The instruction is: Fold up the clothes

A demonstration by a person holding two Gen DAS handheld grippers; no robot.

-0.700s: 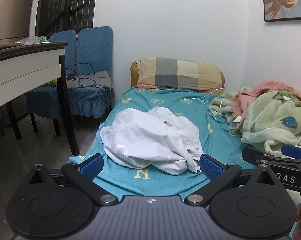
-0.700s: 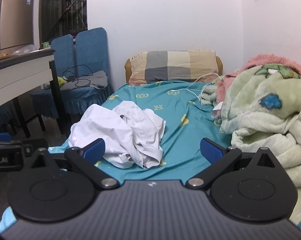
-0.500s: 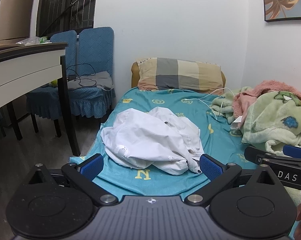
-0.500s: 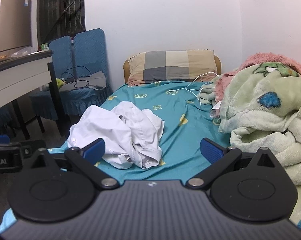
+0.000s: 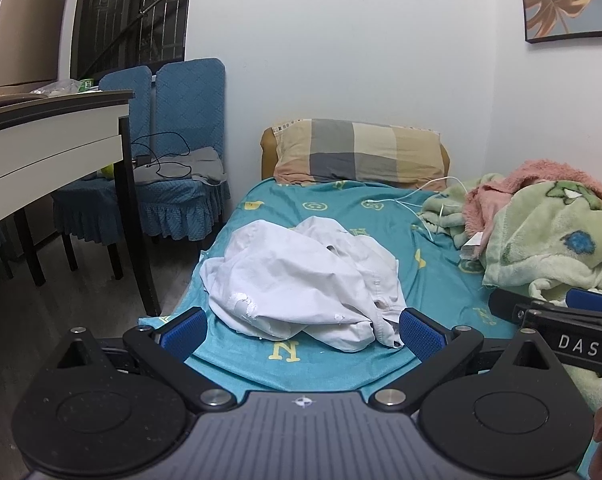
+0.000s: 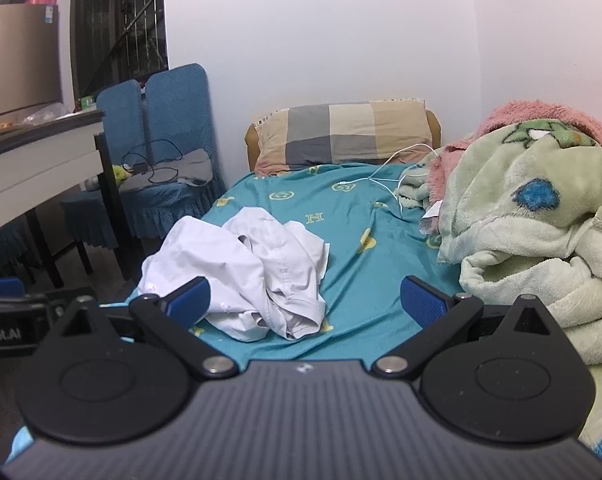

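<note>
Our left tool [image 5: 303, 330] and right tool [image 6: 305, 300] hover spread wide, gripping nothing. The crumpled white shirt [image 5: 301, 276] lies ahead near the bed's [image 5: 341, 364] left edge (nearer the left tool, we judge).

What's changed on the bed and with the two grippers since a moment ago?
Almost nothing. Both cameras have drifted very slightly, with no clear direction. Nothing was gripped or released: the left gripper and right gripper stay wide open and empty. The crumpled white shirt lies untouched on the teal sheet, with the pillow and blankets unmoved.
</note>
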